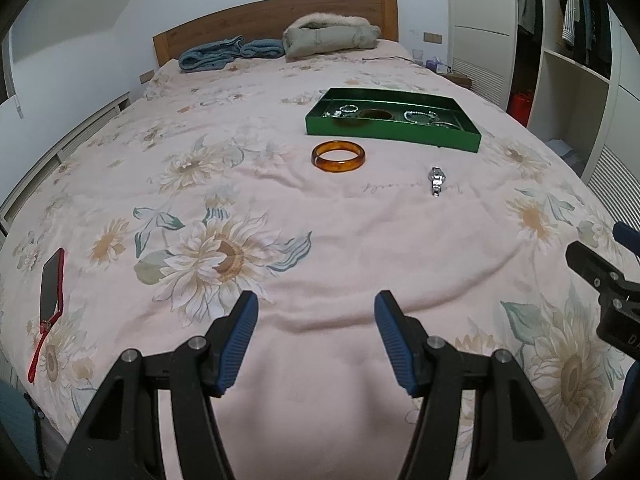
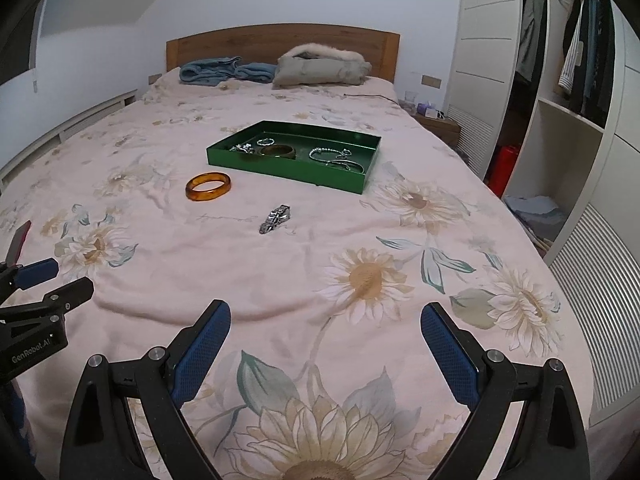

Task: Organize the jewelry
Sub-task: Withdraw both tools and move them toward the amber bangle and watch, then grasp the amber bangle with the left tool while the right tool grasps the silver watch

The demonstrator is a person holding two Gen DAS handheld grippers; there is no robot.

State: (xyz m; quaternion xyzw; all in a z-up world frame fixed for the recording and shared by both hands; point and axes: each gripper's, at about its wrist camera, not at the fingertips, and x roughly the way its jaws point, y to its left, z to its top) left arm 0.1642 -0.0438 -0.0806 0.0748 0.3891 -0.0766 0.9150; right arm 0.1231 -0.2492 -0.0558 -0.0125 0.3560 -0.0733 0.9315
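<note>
An amber bangle (image 1: 338, 156) (image 2: 208, 186) lies flat on the floral bedspread just in front of a green tray (image 1: 384, 132) (image 2: 288, 171). A silver wristwatch (image 1: 436, 180) (image 2: 275, 218) lies to the bangle's right. Inside the tray are a dark bangle (image 2: 279, 151) and several silver chains and bracelets (image 2: 332, 156). My left gripper (image 1: 314, 304) hovers open over the near part of the bed, well short of the jewelry, nothing between its blue pads. My right gripper (image 2: 326, 314) also stands open and empty, to the right of the left one.
A phone in a red case (image 1: 52, 284) lies near the bed's left edge. Folded blue clothes (image 1: 228, 53) and a fur-trimmed coat (image 1: 332, 35) lie by the wooden headboard. An open wardrobe (image 2: 568, 92) and a nightstand (image 2: 436, 126) stand on the right side.
</note>
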